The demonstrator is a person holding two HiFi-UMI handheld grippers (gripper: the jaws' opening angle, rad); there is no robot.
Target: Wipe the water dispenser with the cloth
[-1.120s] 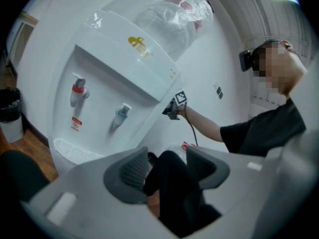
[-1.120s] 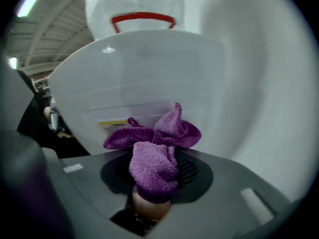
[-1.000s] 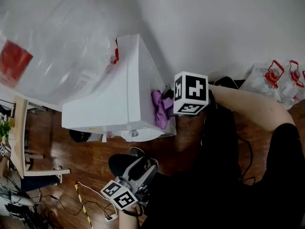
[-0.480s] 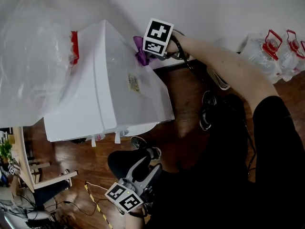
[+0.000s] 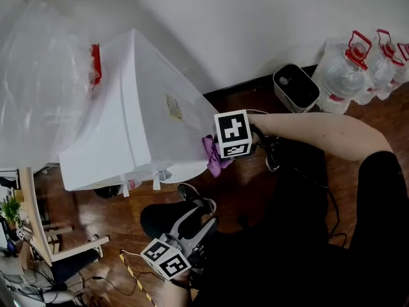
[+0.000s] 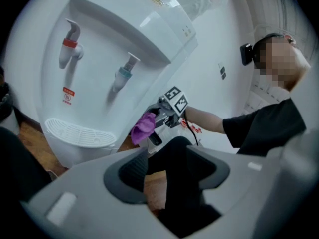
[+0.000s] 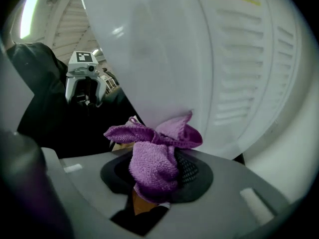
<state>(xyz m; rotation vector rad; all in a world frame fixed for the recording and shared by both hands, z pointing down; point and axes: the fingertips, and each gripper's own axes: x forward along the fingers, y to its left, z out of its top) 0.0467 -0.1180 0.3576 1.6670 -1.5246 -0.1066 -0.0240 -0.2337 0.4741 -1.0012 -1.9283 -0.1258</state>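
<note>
My right gripper (image 5: 217, 151) pinches the purple cloth (image 7: 152, 158) against the water dispenser's (image 5: 147, 126) side, low by its front edge, my left gripper (image 6: 167, 178) hangs wide and empty, and I cannot judge the fill of the plastic-wrapped jug (image 5: 38, 82) on top.

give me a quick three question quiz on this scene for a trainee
1. True or false: the right gripper is shut on the purple cloth.
2. The cloth is at which part of the water dispenser? A) the drip tray B) the lower side panel C) the red tap
3. What stands between the jaws of the left gripper?
Key: 1 true. 2 B. 3 nothing; its jaws stand apart and empty.
</note>
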